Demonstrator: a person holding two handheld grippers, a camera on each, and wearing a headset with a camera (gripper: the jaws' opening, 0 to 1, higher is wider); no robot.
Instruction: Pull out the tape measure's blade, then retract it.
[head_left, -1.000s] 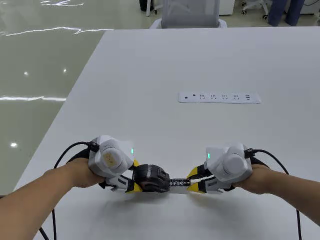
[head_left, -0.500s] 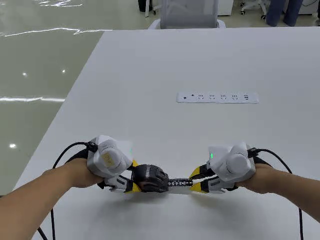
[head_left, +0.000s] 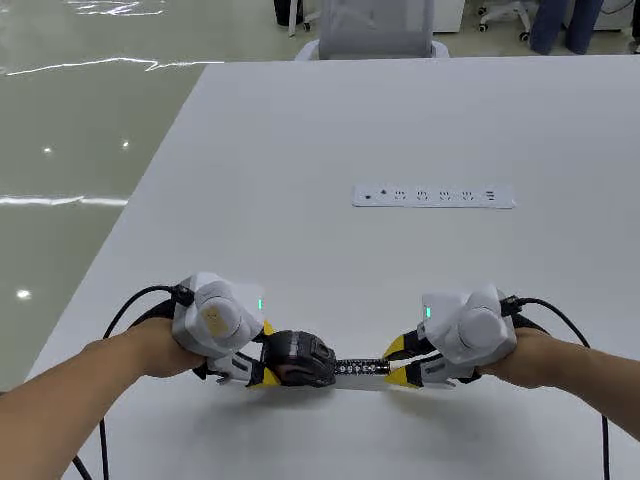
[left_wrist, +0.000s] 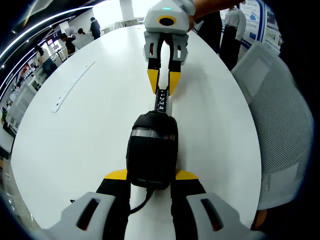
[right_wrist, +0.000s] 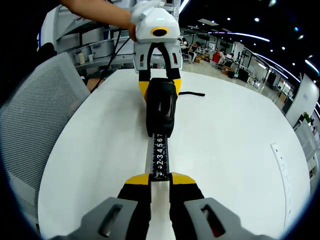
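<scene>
My left claw (head_left: 267, 353) is shut tight on the round black tape measure case (head_left: 298, 358), so the case cannot slide on the white counter (head_left: 400, 120). My right claw (head_left: 397, 361) is pinched shut on the end of the thin dark blade with white numbers (right_wrist: 159, 152), ready to pull it away from the case. Both sit on the near side of the long white power strip (head_left: 433, 196), well apart from it. I think just a short bit of blade is out. The blade's hook is hidden inside that claw, and I cannot make out any lock button
</scene>
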